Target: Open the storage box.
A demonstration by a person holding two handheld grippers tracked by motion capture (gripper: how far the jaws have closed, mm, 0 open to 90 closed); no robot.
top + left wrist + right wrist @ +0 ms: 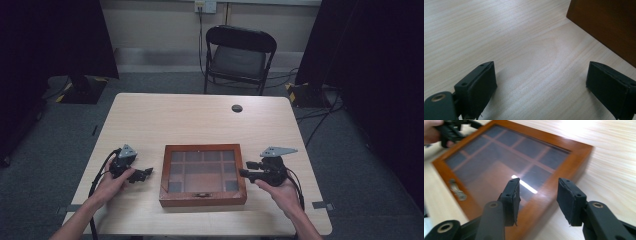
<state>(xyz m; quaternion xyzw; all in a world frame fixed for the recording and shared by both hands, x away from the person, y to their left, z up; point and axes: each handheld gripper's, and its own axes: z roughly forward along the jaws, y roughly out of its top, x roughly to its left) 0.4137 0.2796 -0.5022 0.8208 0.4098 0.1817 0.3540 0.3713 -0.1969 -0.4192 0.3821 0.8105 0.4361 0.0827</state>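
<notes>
Jaws of both grippers stand apart, holding nothing. Left gripper (142,174) at box's 9 o'clock side, right gripper (246,170) at its 3 o'clock side. Wooden box (203,174) with glass lid sits closed, near table (200,117) front edge, latch (202,194) at 6 o'clock. Likely step: open lid. Advice: steady box with 1 gripper, lift lid rim beside latch with other, slowly. Right gripper's jaws hover over box's near rim; left gripper's jaws just beside box wall, apart from it.

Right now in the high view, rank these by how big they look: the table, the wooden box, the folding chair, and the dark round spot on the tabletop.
1. Table, largest by far.
2 and 3. Wooden box and folding chair look alike; the chair stands farther from the camera, so no ranking between them.
4. Dark round spot, smallest.
</notes>
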